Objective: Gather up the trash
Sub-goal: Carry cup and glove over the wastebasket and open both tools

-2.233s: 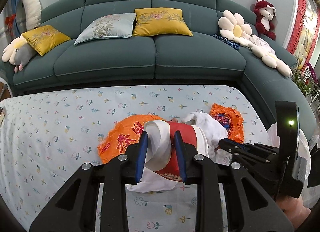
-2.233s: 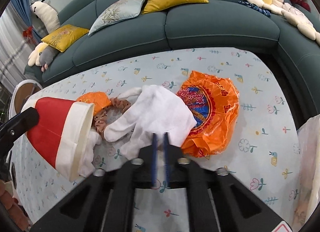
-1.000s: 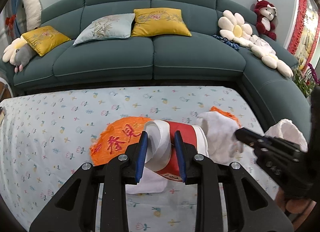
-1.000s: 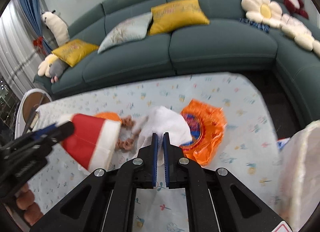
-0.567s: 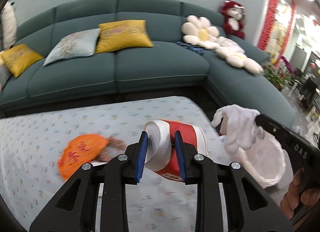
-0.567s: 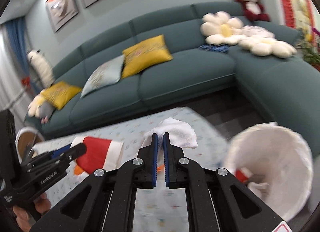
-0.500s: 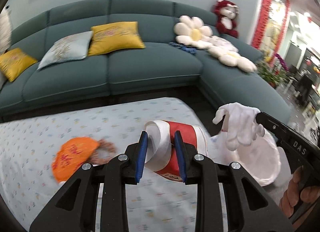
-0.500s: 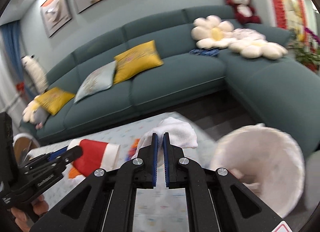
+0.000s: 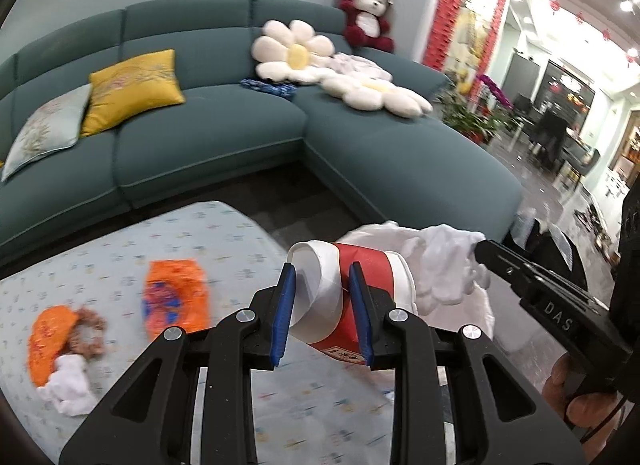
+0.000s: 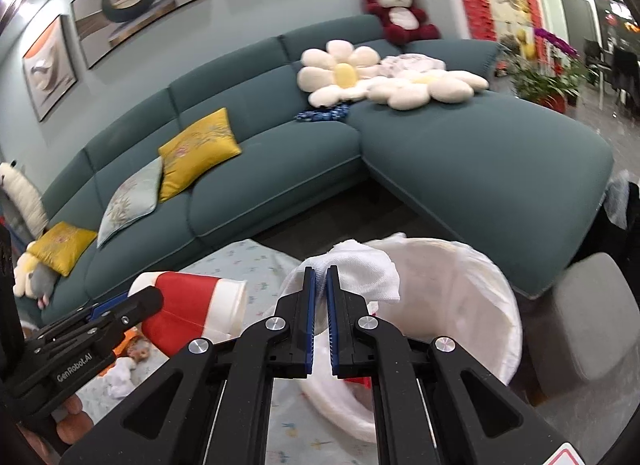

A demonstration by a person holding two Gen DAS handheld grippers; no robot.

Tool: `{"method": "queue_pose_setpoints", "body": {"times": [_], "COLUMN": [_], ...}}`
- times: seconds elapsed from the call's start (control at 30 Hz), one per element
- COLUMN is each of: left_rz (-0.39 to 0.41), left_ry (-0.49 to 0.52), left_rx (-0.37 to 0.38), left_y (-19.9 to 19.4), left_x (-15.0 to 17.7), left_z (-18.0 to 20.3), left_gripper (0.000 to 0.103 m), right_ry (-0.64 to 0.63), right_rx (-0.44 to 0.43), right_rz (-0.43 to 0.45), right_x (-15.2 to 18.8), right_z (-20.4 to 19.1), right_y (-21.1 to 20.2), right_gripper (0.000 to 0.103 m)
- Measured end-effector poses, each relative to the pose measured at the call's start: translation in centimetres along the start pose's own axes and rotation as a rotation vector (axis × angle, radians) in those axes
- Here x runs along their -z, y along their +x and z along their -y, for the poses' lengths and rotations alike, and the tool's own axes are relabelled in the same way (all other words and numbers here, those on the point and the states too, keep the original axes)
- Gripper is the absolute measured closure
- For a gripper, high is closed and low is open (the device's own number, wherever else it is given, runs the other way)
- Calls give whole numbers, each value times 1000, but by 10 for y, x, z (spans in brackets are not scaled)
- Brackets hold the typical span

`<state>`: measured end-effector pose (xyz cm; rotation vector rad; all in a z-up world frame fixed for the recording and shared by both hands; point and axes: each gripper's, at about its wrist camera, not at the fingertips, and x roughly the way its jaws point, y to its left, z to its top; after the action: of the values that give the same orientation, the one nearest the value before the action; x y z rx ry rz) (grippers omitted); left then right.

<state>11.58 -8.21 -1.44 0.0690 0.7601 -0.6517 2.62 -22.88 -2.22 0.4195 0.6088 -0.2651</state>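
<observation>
My left gripper [image 9: 322, 311] is shut on a red and white paper cup [image 9: 352, 289] held on its side above the table's right end; the cup also shows in the right wrist view [image 10: 192, 315]. My right gripper [image 10: 320, 319] is shut on a white cloth glove [image 10: 360, 265] and holds it over the rim of a trash bin lined with a white bag [image 10: 476, 305]. The glove [image 9: 448, 269] hangs just right of the cup in the left wrist view. Two orange wrappers [image 9: 176, 297] [image 9: 50, 339] and a white tissue [image 9: 70, 387] lie on the table.
The table has a light floral cloth [image 9: 120, 261]. A teal corner sofa [image 9: 360, 145] with yellow cushions, flower pillows and a red plush bear stands behind. A dark floor gap [image 10: 332, 217] separates table and sofa. A grey stool [image 10: 596, 313] stands right of the bin.
Both grippers have swung right from the table's middle to the bin, carrying the cup and the glove. The glove now hangs over the bin's opening.
</observation>
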Motion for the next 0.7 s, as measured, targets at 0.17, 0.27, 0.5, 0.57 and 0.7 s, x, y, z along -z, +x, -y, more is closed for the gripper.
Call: {"method": "queue_pose_setpoints", "body": {"times": [0.17, 0.27, 0.5, 0.57, 0.7], "left_rz": [-40, -57, -69, -68, -57], "left_ry": [7, -2, 19, 23, 28], "left_rx": [51, 65, 77, 83, 58], "left_y": [23, 33, 46, 48, 47], "left_x": [4, 6, 10, 10, 12], "left_z": [20, 28, 46, 49, 51], "left_gripper": [76, 76, 75, 75, 52], "right_ry": [22, 33, 57, 56, 59], "right_rx": [22, 36, 59, 61, 60], "right_rz": [-15, -19, -21, -22, -13], "right_x": [3, 4, 4, 4, 5], "right_z": [21, 34, 57, 58, 60], "right_y": [5, 4, 5, 6, 5], "right_gripper": [97, 97, 96, 91, 89]}}
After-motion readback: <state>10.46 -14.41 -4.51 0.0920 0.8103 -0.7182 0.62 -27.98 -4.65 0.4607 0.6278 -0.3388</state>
